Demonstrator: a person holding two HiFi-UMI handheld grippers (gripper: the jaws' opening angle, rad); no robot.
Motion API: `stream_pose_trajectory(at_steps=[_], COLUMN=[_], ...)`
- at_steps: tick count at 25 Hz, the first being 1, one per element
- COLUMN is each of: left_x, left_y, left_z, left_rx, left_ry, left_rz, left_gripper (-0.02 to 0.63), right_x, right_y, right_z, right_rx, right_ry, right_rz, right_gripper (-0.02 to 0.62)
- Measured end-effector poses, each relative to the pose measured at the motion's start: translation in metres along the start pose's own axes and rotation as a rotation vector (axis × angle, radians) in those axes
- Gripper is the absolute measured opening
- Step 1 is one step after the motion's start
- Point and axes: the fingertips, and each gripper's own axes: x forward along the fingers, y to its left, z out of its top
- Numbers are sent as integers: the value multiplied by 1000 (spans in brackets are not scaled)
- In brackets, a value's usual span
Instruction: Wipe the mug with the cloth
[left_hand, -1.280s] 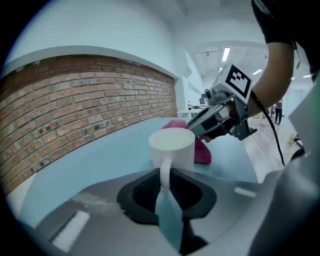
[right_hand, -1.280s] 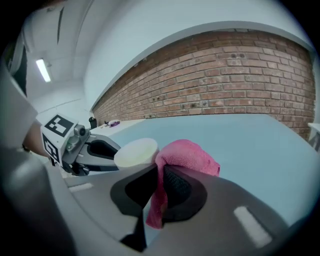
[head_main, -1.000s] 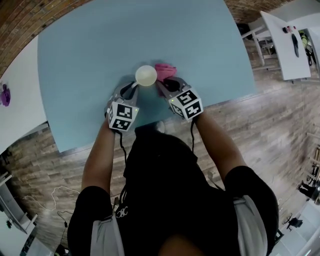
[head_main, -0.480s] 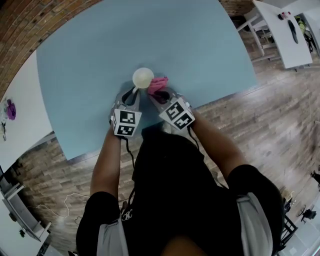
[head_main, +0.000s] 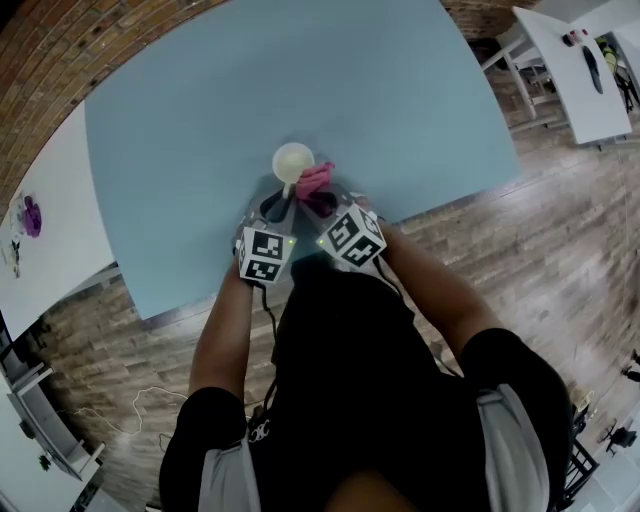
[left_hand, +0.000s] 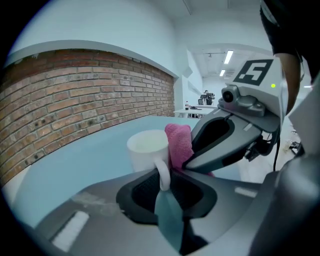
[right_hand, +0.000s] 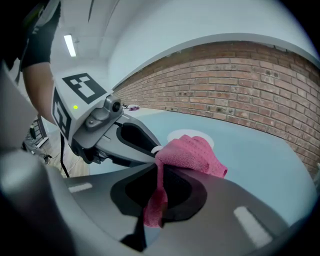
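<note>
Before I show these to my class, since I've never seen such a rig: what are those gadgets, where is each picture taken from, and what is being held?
There is no robot here. A person holds a two-jaw tool in each hand. The head view comes from a camera on the person's head, looking steeply down at a blue table. The other two views come from cameras riding on the tools, each looking along its own jaws. The left hand-held gripper is clamped on the handle of a white mug. The right hand-held gripper pinches a pink cloth, held right beside the mug.
</note>
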Motion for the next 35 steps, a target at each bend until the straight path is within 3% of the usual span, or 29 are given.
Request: stream_pose_trajectory(at_steps=[9, 15, 26, 30, 35], left_x=[0, -1, 3, 9, 19], left_y=[-8, -8, -9, -22, -51], left_z=[0, -5, -1, 4, 9], left_rx=[63, 127, 76, 59, 117], left_ry=[29, 83, 90, 81, 72], left_rz=[-39, -54, -82, -103, -115], left_gripper=[75, 71, 77, 78, 42], right_x=[-9, -1, -9, -10, -13], right_y=[-56, -88, -63, -49, -37], right_z=[-13, -10, -1, -4, -6], right_rx=[14, -28, -85, -59, -62], right_ry=[15, 26, -21, -18, -14], right_rz=[-91, -98, -59, -34, -18], right_gripper=[37, 37, 37, 37, 37])
